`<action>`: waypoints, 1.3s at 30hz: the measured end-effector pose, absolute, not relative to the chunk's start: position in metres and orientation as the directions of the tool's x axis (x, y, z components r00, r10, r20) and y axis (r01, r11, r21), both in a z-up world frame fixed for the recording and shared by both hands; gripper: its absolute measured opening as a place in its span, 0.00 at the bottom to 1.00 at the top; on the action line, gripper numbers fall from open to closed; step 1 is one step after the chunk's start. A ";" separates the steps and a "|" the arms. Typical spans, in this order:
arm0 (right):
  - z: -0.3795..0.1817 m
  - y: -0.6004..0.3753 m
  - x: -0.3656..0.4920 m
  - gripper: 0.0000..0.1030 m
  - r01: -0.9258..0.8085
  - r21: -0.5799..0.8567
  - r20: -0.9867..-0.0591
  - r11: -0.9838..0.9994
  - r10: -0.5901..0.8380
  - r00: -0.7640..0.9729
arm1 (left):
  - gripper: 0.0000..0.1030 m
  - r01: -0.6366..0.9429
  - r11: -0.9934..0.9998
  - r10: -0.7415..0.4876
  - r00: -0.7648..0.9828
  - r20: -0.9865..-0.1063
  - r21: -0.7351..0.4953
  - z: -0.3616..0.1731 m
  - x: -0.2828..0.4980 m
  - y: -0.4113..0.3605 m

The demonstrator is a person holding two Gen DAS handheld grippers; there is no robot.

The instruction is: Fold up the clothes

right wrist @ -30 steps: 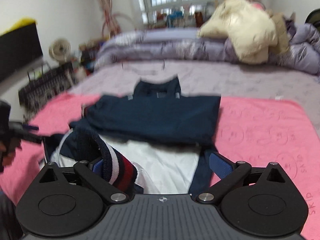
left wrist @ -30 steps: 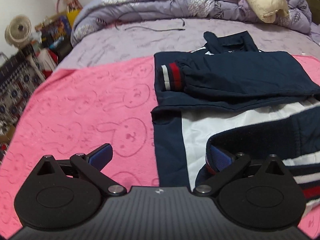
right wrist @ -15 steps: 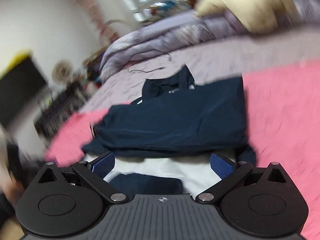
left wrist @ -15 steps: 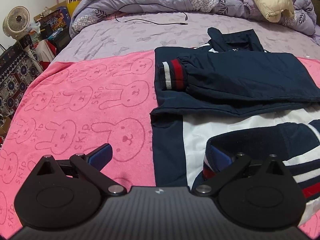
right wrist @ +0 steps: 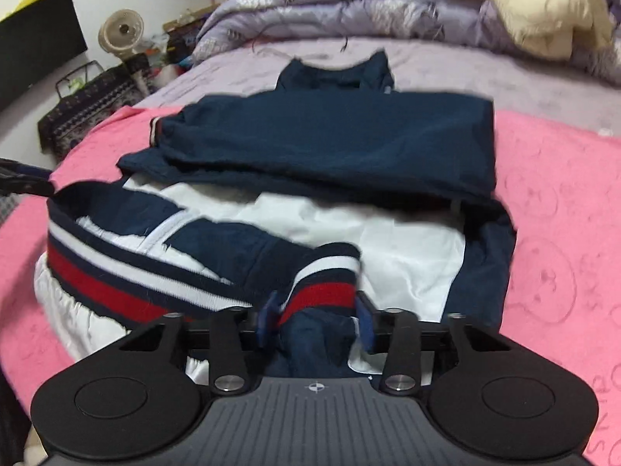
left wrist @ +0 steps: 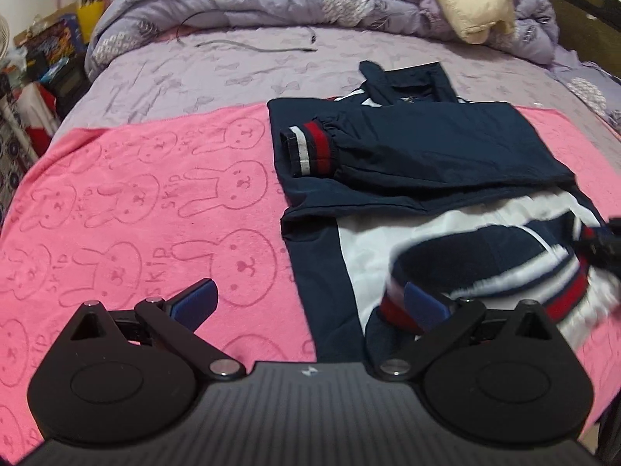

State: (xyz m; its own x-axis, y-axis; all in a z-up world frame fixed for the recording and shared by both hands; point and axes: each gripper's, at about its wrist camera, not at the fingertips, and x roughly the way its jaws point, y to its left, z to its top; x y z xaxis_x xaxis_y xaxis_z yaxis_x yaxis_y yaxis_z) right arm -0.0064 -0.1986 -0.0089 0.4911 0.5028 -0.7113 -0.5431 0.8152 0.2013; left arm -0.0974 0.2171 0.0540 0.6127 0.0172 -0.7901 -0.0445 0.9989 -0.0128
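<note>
The right hand-held gripper (right wrist: 316,320), jaws just narrowed, is clamping the jacket (right wrist: 330,147) hem (right wrist: 322,291) at 6 o'clock, readying a fold, while the left hand-held gripper (left wrist: 310,303) is gaping empty.

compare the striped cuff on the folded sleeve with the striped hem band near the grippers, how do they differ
The sleeve cuff is a short band lying flat on the folded navy jacket, with no gripper on it. The hem band is much longer, lifted and curled over the white lining. The right gripper, whose jaws have just been closing, pinches one end of the hem band. Both bands are ribbed in navy, white and red stripes.
</note>
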 end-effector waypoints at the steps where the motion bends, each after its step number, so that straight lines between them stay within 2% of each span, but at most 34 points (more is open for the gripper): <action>1: -0.006 -0.202 -0.007 0.25 -0.519 0.210 -0.696 0.829 0.500 0.516 | 1.00 -0.011 1.000 -0.015 0.621 -0.783 -0.027 0.054 -0.103 0.215; 4: 0.002 -0.213 -0.006 0.22 -0.455 0.253 -0.650 0.854 0.498 0.574 | 1.00 0.084 0.995 -0.093 0.647 -0.757 -0.050 0.052 -0.116 0.208; 9: 0.000 -0.216 -0.010 0.22 -0.462 0.201 -0.675 0.864 0.464 0.573 | 1.00 0.191 0.982 -0.135 0.695 -0.707 0.000 0.037 -0.108 0.169; 13: -0.012 -0.211 -0.016 0.28 -0.482 0.153 -0.704 0.863 0.438 0.560 | 1.00 0.192 0.981 -0.137 0.638 -0.758 -0.016 0.009 -0.078 0.147; 15: -0.017 -0.211 -0.018 0.32 -0.484 0.151 -0.705 0.862 0.437 0.558 | 0.94 0.165 0.985 -0.138 0.627 -0.767 -0.042 -0.003 -0.070 0.145; 18: -0.023 -0.207 -0.013 0.42 -0.493 0.175 -0.709 0.852 0.457 0.538 | 0.87 0.101 0.990 -0.142 0.632 -0.762 -0.100 -0.013 -0.069 0.149; 20: -0.023 -0.209 -0.013 0.60 -0.498 0.214 -0.707 0.841 0.485 0.515 | 0.83 0.082 0.990 -0.144 0.631 -0.762 -0.119 -0.015 -0.071 0.151; 22: -0.023 -0.210 -0.012 0.69 -0.506 0.253 -0.700 0.825 0.517 0.493 | 0.80 0.071 0.989 -0.144 0.632 -0.762 -0.128 -0.015 -0.072 0.153; 23: -0.023 -0.209 -0.014 0.72 -0.516 0.262 -0.697 0.816 0.530 0.483 | 0.78 0.068 0.989 -0.143 0.632 -0.762 -0.129 -0.015 -0.073 0.154; 27: -0.024 -0.196 -0.021 0.73 -0.555 0.226 -0.706 0.800 0.528 0.473 | 0.75 0.057 0.990 -0.135 0.635 -0.760 -0.128 -0.015 -0.074 0.155; 28: -0.024 -0.193 -0.023 0.70 -0.555 0.202 -0.709 0.807 0.511 0.485 | 0.74 0.049 0.991 -0.128 0.638 -0.759 -0.126 -0.015 -0.075 0.154; 30: -0.020 -0.186 -0.028 0.55 -0.543 0.153 -0.712 0.825 0.473 0.519 | 0.68 0.032 0.992 -0.113 0.644 -0.757 -0.121 -0.014 -0.076 0.152; 32: -0.017 -0.180 -0.032 0.29 -0.529 0.103 -0.712 0.842 0.434 0.551 | 0.52 0.014 0.993 -0.100 0.659 -0.746 -0.121 -0.009 -0.080 0.150; 34: -0.008 -0.177 -0.037 0.19 -0.518 0.076 -0.693 0.852 0.419 0.587 | 0.42 -0.004 0.992 -0.090 0.680 -0.728 -0.126 -0.001 -0.086 0.149; 37: 0.012 -0.177 -0.045 0.16 -0.518 0.043 -0.641 0.854 0.422 0.642 | 0.31 -0.013 0.994 -0.068 0.729 -0.681 -0.113 0.016 -0.097 0.145; 39: 0.029 -0.174 -0.051 0.15 -0.520 -0.002 -0.591 0.854 0.418 0.690 | 0.30 -0.018 0.996 -0.043 0.772 -0.634 -0.089 0.032 -0.103 0.142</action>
State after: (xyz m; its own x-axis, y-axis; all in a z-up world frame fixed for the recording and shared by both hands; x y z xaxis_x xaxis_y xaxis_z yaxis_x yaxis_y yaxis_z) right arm -0.0509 -0.1738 0.0294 0.6895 0.4180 -0.5914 -0.5196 0.8544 -0.0019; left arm -0.1030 0.1416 0.0319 0.7720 -0.0431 -0.6342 -0.0177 0.9959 -0.0891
